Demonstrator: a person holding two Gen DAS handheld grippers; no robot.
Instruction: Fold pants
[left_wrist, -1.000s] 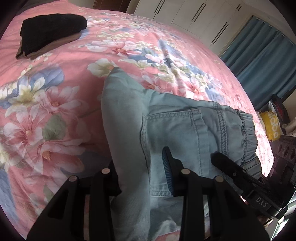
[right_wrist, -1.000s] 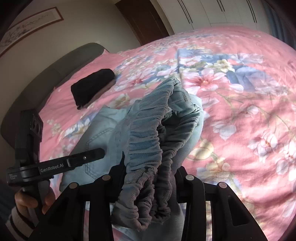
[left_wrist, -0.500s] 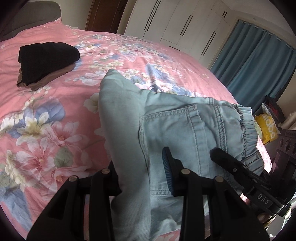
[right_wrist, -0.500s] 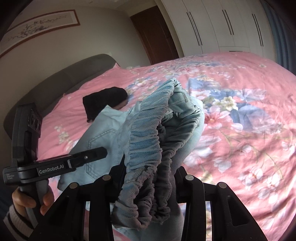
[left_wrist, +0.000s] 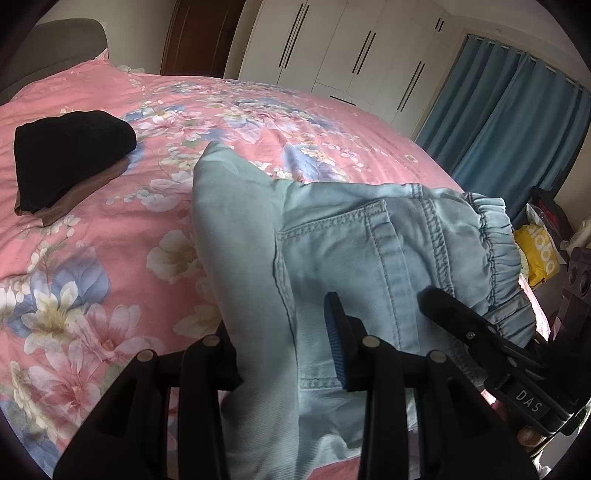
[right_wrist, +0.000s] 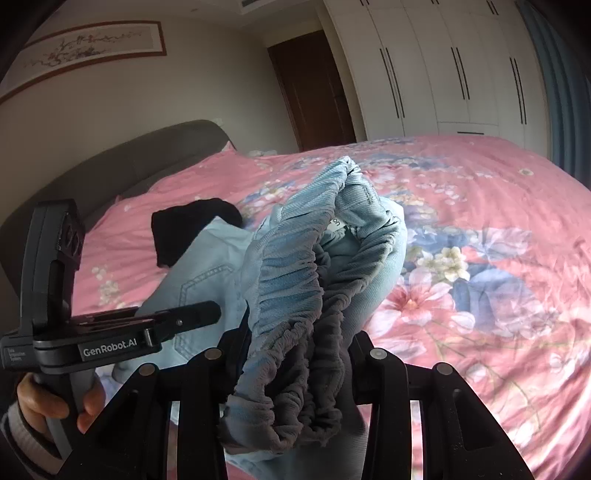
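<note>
While I keep both tongs clamped, the pale denim pants have come up off the pink bedspread since a second ago. My left gripper pinches the pocket side; my right gripper grips the bunched waistband. Beyond them, the black garment hasn't moved.

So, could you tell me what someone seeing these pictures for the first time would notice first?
Most likely the light blue pants, bunched and lifted off the pink floral bedspread, filling the middle of both views. Each claw is closed on them: the left claw grips the fabric beside the back pocket, the right claw the gathered elastic waistband. Next, the folded black garment lying apart near the head of the bed.
</note>
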